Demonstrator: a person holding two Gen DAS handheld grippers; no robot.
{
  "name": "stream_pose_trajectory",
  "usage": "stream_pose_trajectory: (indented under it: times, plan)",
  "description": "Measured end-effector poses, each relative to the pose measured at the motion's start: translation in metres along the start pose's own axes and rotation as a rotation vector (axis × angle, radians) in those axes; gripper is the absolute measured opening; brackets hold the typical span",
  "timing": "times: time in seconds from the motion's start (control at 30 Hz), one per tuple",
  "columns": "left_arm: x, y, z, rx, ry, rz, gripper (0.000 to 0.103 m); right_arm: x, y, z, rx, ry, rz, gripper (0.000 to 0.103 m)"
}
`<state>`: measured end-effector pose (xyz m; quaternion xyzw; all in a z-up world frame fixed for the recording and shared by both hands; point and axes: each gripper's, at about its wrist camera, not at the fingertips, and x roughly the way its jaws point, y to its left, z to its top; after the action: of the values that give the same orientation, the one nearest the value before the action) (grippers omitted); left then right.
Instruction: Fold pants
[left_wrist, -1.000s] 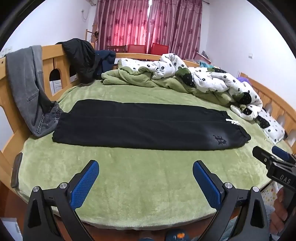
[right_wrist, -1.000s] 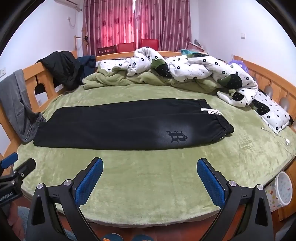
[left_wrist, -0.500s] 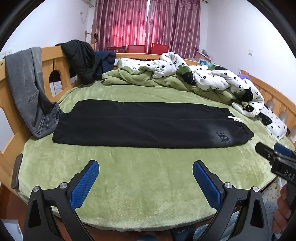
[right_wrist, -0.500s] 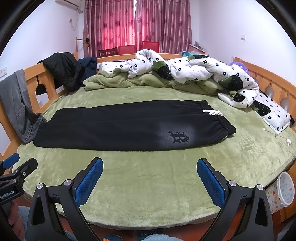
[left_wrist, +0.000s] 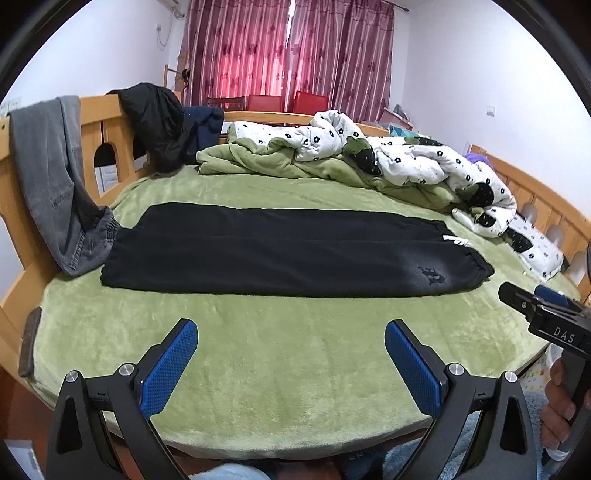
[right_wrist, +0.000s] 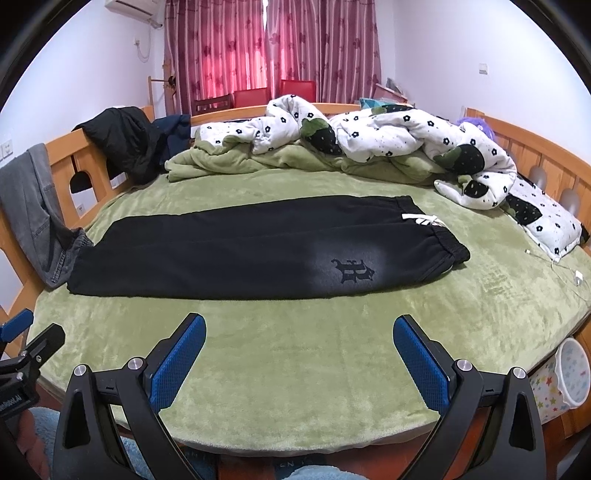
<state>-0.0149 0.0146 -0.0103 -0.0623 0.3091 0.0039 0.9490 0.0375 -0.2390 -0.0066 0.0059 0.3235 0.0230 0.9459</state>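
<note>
Black pants lie flat on the green bed cover, folded lengthwise, leg ends to the left and waistband with a white drawstring to the right. They also show in the right wrist view, with a printed emblem near the waist. My left gripper is open and empty, above the bed's near edge, well short of the pants. My right gripper is open and empty too, in front of the emblem. The right gripper also shows in the left wrist view.
A rumpled white flowered quilt and green blanket lie along the far side. Grey jeans and dark jackets hang on the wooden bed frame at left. A pillow and a charger cable lie at right. A starred bin stands beside the bed.
Both grippers have drifted slightly; the view has shifted a little and the pants appear a bit lower and nearer. Jaws stay open; the pants have not moved.
</note>
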Motion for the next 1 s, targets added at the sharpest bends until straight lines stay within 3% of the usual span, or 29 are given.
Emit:
stream_pose_trajectory:
  times: [0.37,1.0]
  plan:
    - [0.007,0.017,-0.002,-0.089,0.029,-0.026,0.102,-0.006,-0.02,-0.002,0.023,-0.001,-0.013,0.1]
    - [0.018,0.039,0.001,-0.179,0.051,-0.07,0.102,-0.002,0.011,-0.002,-0.052,-0.022,0.01,0.1]
